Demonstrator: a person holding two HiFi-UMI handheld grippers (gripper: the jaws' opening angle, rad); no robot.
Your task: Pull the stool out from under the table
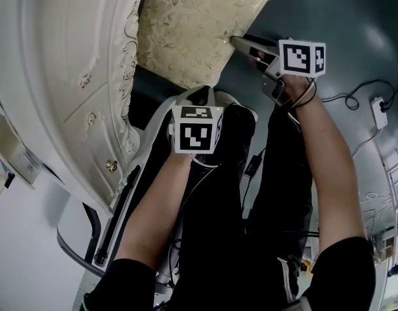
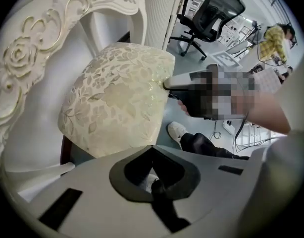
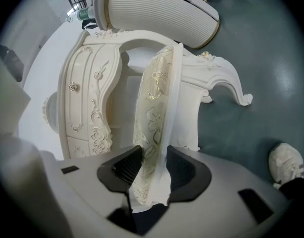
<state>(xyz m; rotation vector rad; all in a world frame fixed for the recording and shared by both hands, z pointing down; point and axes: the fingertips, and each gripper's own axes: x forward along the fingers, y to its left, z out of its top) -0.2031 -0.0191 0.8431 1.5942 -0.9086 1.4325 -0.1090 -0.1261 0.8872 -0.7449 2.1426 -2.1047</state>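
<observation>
Clearly the grasp is made and the pull itself is the step in hand: the right claw (image 3: 153,175) is clamped on the rim of the stool (image 1: 189,28), its two dark pads pressing either side of the pale gold, leaf-patterned cushion edge, which runs up between them. The stool stands on the grey floor (image 1: 335,18) right at the carved white table (image 1: 63,63). Seen along the right claw, its seat lies in front of the arched knee space, so I judge it at most partly drawn clear. The left claw (image 2: 153,175) hangs back near the person's legs, jaws drawn together with nothing between them, looking across at the cushion and taking no part. Next, I would expect a steady draw of the right claw straight back toward the person, low and level, so the legs slide rather than tip. Since the hold is only on soft upholstery at one corner, the cushion may slip or the stool may swivel toward the table's carved front. Bringing the left claw to the opposite edge would steady it.
</observation>
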